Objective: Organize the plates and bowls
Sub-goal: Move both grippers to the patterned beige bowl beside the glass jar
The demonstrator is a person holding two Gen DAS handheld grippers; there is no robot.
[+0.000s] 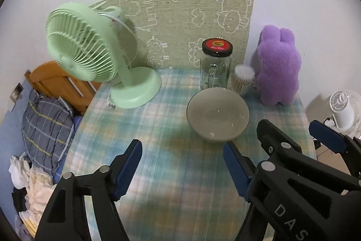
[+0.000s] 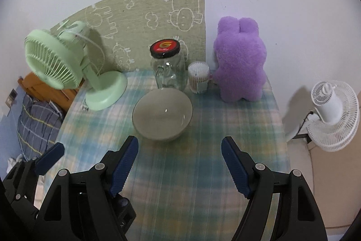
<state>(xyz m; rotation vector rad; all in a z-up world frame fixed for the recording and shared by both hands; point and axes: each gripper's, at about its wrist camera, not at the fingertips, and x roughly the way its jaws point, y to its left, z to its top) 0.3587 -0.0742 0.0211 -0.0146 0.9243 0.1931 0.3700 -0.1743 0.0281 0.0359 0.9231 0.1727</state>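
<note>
A grey bowl (image 1: 218, 114) stands upright on the plaid tablecloth (image 1: 158, 173), in front of a glass jar. It also shows in the right wrist view (image 2: 162, 115). My left gripper (image 1: 182, 164) is open and empty, above the cloth just short of the bowl and to its left. My right gripper (image 2: 179, 159) is open and empty, just short of the bowl and slightly to its right; it also shows in the left wrist view (image 1: 293, 139). No plate is in view.
A green desk fan (image 2: 67, 67) stands at the table's back left. A glass jar with a red-black lid (image 2: 168, 64), a tub of cotton swabs (image 2: 198, 77) and a purple plush toy (image 2: 240, 60) line the back. A white fan (image 2: 334, 114) stands on the floor at right. A bed (image 1: 45, 123) lies left of the table.
</note>
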